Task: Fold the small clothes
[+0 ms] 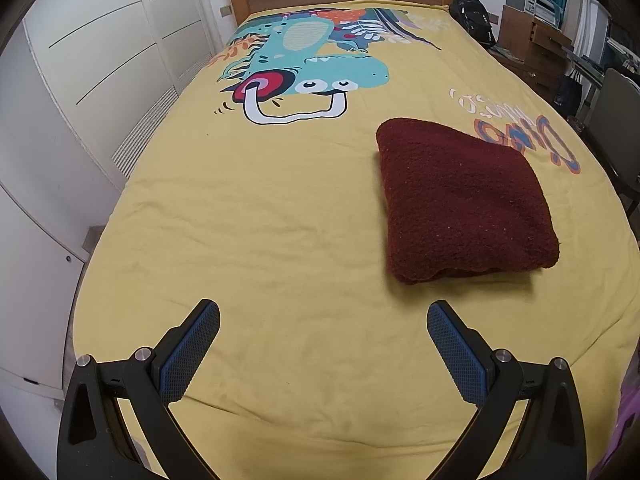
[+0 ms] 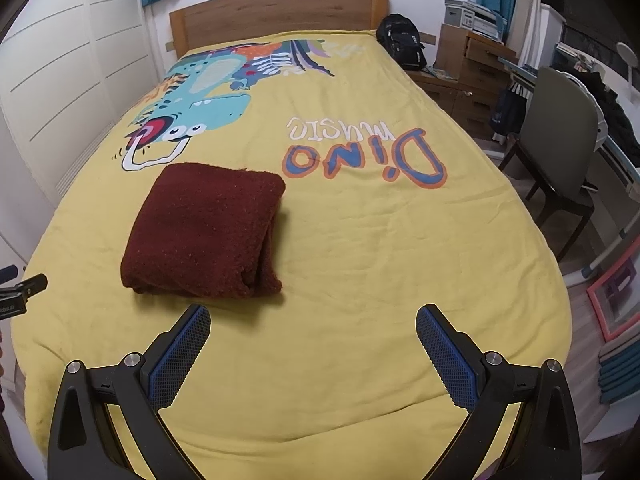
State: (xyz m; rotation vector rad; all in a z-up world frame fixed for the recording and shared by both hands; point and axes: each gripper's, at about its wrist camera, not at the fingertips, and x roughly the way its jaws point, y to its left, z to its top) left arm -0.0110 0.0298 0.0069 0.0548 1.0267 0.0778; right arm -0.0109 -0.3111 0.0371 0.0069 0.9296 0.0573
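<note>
dark red sweater (image 1: 464, 200) sits folded on the yellow bed (image 1: 280, 240). left gripper (image 1: 323, 322) and right gripper (image 2: 313, 326) both spread apart, holding nothing.

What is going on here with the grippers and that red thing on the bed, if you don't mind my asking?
A person holds a two-finger gripper in each hand above a bed with a yellow dinosaur bedspread. A dark red fuzzy garment lies on it, already folded into a compact bundle. The left gripper and the right gripper are both open, empty, and clear of the garment. Nothing is being gripped at this moment.
</note>
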